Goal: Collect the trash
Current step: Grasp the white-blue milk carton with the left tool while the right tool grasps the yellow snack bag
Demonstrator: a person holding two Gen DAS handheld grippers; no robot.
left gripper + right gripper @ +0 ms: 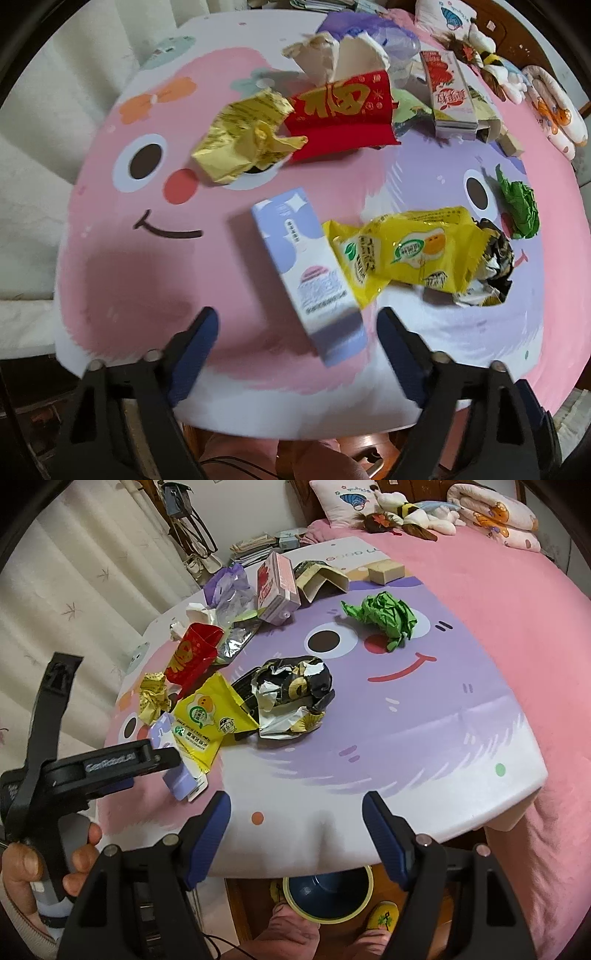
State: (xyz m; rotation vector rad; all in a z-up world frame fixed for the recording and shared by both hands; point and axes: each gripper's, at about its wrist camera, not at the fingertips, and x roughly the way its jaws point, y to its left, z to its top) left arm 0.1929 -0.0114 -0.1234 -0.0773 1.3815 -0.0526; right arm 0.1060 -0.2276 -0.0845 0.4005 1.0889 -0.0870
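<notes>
Lying just ahead of my left gripper [297, 325], the lilac carton [308, 273] rests flat on the cartoon-printed tabletop [122, 280], its long axis running from the far left toward the near right, so its near end sits between my spread left fingers without either pad touching it. My left jaws stand wide apart and pinch nothing. A yellow snack wrapper [402, 251] overlaps the carton's right side, and a crumpled black-and-white wrapper [291, 694] lies just beyond that. My right gripper [297, 812] also has its jaws spread and empty, hovering over bare table near the front edge, well apart from the carton. My left hand is clearly the nearer one. I judge the carton lies skewed to my jaw line, so closing will catch it across its narrow width. Farther off sit gold foil [240, 144], a red envelope [343, 107] and green crumpled paper [384, 618]. A blue bin [327, 893] waits below the table edge.
</notes>
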